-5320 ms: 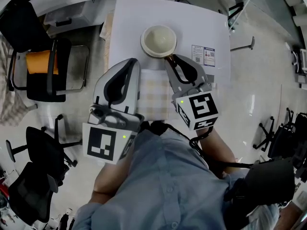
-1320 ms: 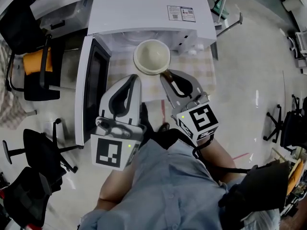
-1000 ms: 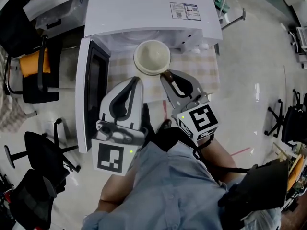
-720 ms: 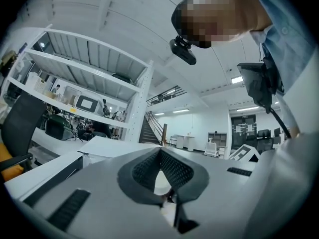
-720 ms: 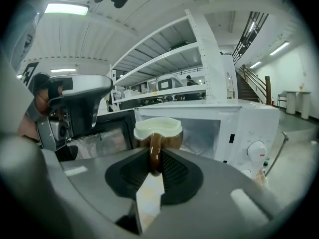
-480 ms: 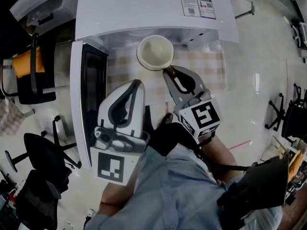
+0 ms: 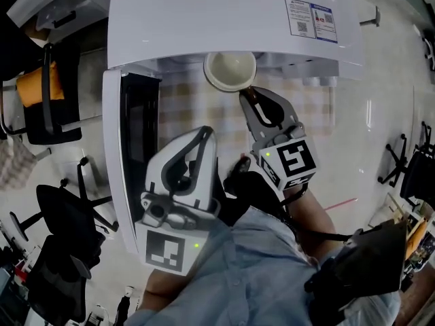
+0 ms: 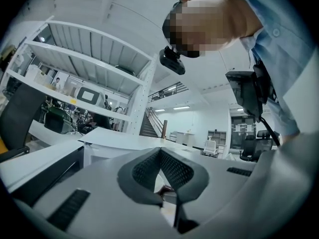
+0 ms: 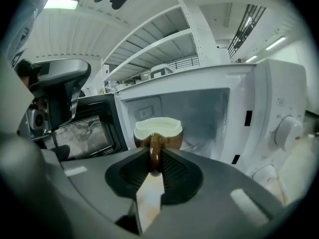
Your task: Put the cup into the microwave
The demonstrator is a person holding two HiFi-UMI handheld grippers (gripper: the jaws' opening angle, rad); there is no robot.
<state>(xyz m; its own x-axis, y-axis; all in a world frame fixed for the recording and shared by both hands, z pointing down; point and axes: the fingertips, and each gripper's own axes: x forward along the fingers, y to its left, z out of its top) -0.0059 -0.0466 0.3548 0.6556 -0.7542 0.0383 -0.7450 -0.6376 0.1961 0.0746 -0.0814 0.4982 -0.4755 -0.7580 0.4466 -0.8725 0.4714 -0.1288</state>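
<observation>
Cup [image 7: 230, 70] is up in the air at the mouth of the microwave [image 7: 224, 12], upright, held by its handle only. Brown outside, cream inside. From the head view its rim overlaps the front edge of the microwave's top, so it sits right at the opening. Whether it has crossed the threshold can't be told.

Right gripper [image 7: 246, 92]: jaws clamped on the cup's brown handle, pads pressing it from both sides. In the right gripper view the cup [image 9: 158, 131] sits just past the tips of the right gripper [image 9: 155, 156], with the cavity straight behind it. The gripper is tilted a bit downward.

Left gripper [image 7: 206, 131]: jaws closed tip to tip, nothing between them. It sits lower left of the cup, beside the open door [image 7: 132, 148], well apart from the cup. The left gripper view confirms it: the pads of the left gripper [image 8: 160, 149] meet at the tips.

Microwave door is swung fully open to the left, with its dark mesh window [image 9: 89, 128] visible. The control panel is on the right with a round knob [image 9: 288, 132]. A printed label [image 7: 310, 19] sits on the top near the right corner. A checked cloth [image 7: 183, 104] lies in front of the microwave, under the cup and grippers. A chair with an orange cushion [image 7: 30, 87] stands off to the left.
</observation>
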